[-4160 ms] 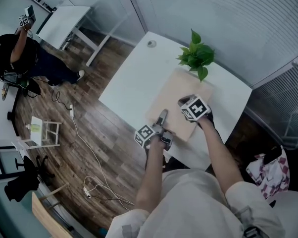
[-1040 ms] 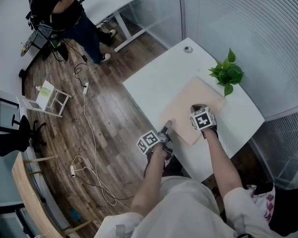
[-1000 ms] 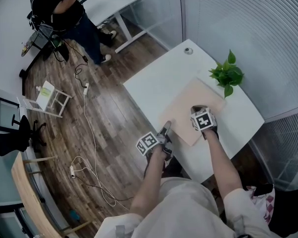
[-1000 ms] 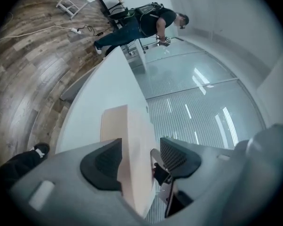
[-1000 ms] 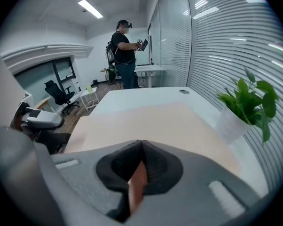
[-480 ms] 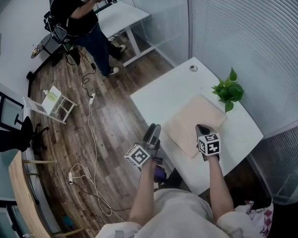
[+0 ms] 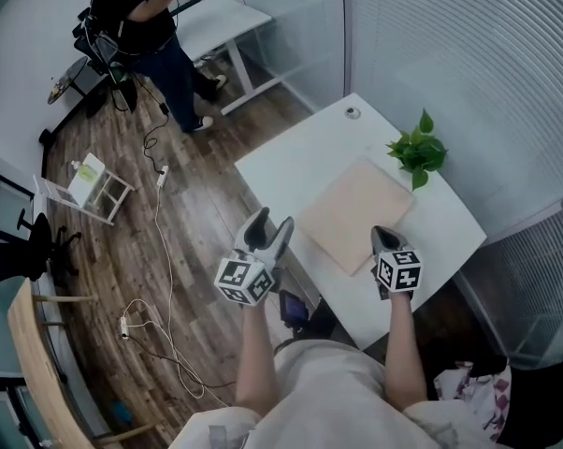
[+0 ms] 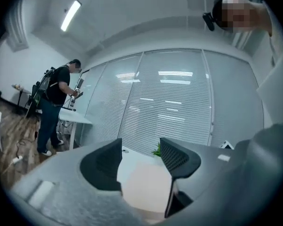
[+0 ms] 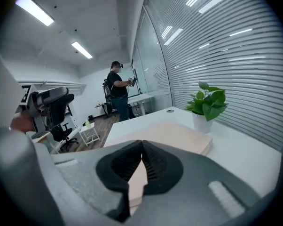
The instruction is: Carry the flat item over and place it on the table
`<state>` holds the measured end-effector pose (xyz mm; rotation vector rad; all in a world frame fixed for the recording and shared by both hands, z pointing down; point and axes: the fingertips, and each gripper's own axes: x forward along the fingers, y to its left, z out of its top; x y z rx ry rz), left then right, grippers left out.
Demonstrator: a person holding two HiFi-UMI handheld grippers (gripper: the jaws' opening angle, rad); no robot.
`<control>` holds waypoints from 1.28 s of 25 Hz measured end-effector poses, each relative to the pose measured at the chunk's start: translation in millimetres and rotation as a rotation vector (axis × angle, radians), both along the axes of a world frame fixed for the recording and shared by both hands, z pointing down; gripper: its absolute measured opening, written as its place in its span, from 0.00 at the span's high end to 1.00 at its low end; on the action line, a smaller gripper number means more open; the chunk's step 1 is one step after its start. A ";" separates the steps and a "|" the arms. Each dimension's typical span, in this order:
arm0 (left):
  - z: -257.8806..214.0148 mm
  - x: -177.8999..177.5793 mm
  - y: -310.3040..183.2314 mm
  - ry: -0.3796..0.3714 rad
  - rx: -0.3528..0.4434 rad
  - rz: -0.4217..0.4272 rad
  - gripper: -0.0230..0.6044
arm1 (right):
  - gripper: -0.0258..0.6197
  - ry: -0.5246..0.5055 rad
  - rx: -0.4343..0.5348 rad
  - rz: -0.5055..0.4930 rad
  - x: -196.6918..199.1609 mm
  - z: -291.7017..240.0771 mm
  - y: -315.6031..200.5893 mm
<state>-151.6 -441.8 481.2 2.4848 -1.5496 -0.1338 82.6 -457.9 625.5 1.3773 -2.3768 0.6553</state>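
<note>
Pale wooden board (image 7: 356, 215) lying flat on white table (image 7: 291, 162), left gripper (image 7: 270, 230) off table's left side, jaws spread, empty, right gripper (image 7: 384, 239) over table's near edge, jaws pressed together, empty

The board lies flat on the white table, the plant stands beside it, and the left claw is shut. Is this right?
No. The left claw is open, its jaws apart with nothing between them; the left gripper view shows it. The board lies flat on the white table, the plant beside it.
</note>
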 end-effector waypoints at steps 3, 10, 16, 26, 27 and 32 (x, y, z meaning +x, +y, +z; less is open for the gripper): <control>10.8 3.9 14.8 -0.106 -0.022 0.009 0.54 | 0.96 -0.004 0.021 0.007 0.2 -7.9 13.9; 38.4 18.5 36.0 -0.167 -0.073 0.051 0.54 | 0.96 -0.004 0.038 0.005 -3.3 -10.0 40.4; 49.5 21.8 54.6 -0.183 -0.109 0.049 0.54 | 0.96 0.008 0.059 0.014 -5.1 -15.9 65.0; 47.1 9.5 94.8 -0.216 -0.105 0.051 0.62 | 0.96 0.000 0.096 0.068 -1.1 -26.8 95.4; 46.2 8.0 98.3 -0.212 -0.102 0.048 0.67 | 0.96 0.000 0.098 0.068 -2.3 -27.3 97.4; 41.0 2.9 113.9 -0.216 -0.081 0.032 0.84 | 0.96 0.004 0.102 0.057 -8.6 -28.0 113.3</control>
